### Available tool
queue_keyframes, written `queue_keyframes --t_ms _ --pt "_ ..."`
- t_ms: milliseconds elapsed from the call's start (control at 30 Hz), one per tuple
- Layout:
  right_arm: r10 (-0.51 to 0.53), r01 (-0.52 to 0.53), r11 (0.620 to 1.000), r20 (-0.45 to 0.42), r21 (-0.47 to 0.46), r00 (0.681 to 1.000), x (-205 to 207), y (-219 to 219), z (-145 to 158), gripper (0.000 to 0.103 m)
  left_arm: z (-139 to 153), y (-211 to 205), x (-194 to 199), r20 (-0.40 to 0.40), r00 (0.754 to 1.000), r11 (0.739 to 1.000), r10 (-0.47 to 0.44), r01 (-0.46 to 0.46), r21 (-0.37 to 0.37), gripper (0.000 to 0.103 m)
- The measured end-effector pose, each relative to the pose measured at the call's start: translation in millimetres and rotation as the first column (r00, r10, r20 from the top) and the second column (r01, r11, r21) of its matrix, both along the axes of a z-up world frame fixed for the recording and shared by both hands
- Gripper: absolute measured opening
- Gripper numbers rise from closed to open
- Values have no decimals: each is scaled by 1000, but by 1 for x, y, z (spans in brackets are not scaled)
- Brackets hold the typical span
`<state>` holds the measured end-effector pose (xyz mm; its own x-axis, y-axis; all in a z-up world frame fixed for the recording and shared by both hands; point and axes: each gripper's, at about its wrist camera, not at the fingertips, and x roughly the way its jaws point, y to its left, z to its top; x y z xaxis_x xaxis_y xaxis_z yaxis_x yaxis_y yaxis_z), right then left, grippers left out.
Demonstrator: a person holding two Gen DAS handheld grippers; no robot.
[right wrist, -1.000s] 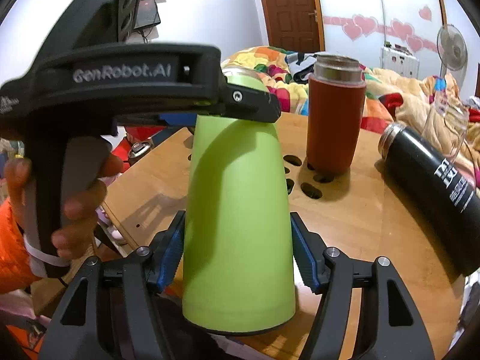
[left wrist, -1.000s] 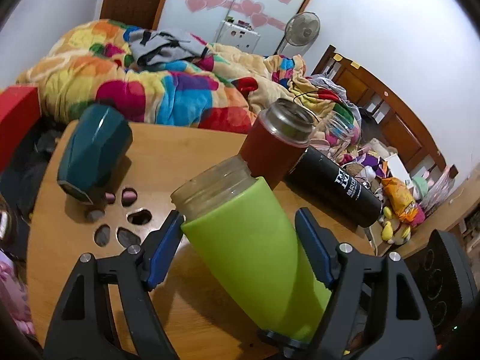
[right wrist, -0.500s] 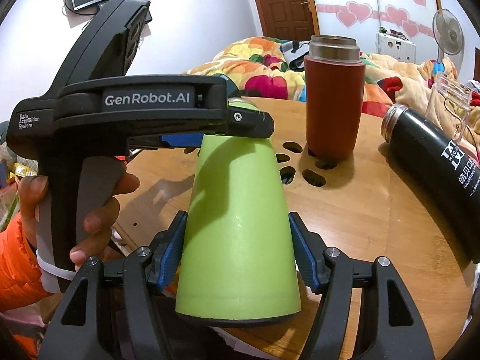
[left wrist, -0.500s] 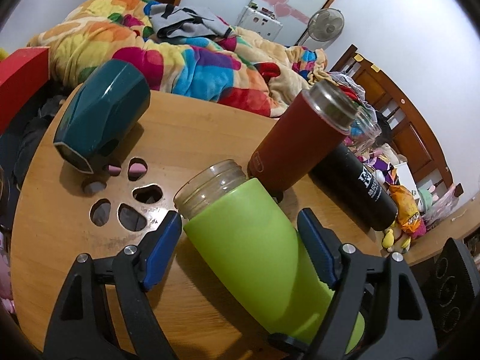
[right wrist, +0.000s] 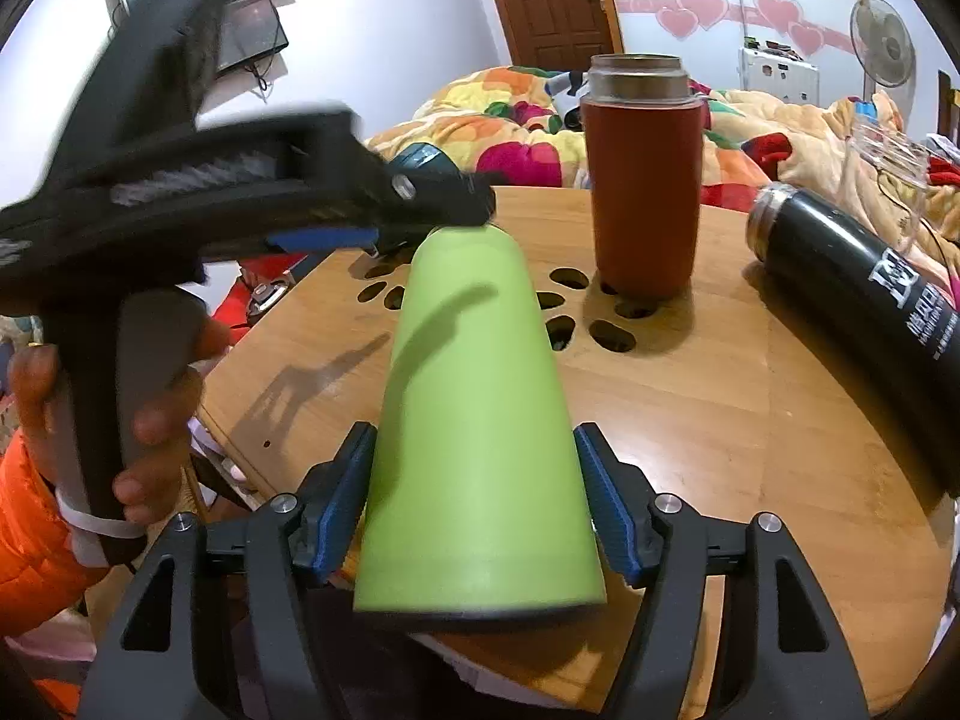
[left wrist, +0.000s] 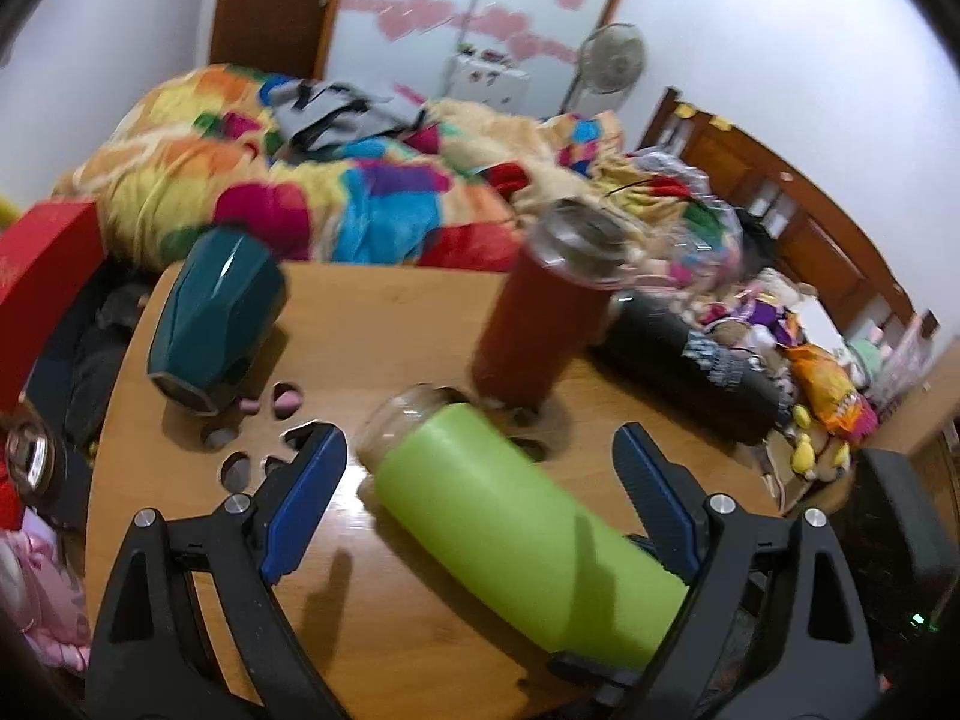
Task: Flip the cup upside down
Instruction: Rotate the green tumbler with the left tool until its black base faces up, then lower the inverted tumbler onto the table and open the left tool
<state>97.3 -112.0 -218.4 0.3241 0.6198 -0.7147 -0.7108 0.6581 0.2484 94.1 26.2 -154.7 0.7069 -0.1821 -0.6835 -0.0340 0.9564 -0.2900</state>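
Note:
The green cup (right wrist: 474,420) with a clear glass neck is tipped over, neck pointing away over the round wooden table (right wrist: 750,396). My right gripper (right wrist: 477,492) is shut on the green cup near its base. In the left wrist view the green cup (left wrist: 516,522) lies at a slant between the spread fingers of my left gripper (left wrist: 480,474), which is open and does not touch it. The left gripper (right wrist: 384,216) also shows in the right wrist view, above the cup's neck.
A red-brown flask (right wrist: 645,180) stands upright just beyond the cup. A black flask (right wrist: 870,306) lies on its side at the right. A dark teal cup (left wrist: 216,318) lies at the table's far left. Cut-out holes (left wrist: 252,438) mark the table's middle. A bed with colourful blankets (left wrist: 312,180) is behind.
My left gripper has opened, let go of the green cup and pulled back. The cup has tipped further down toward the table, still held by my right gripper.

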Motion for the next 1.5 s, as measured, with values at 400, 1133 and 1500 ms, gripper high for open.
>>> queue_keyframes --t_ms 400,1133,1500 --pt "-99 101 995 -70 21 993 -7 -29 -10 66 -16 -26 -7 -77 995 997 -64 68 45 39" --pt "-87 79 995 175 53 981 -11 -9 99 64 89 -5 -40 112 976 982 -188 189 -3 36" --pt "-30 29 1000 238 10 971 8 35 113 64 95 9 -17 76 973 976 -217 217 15 40"
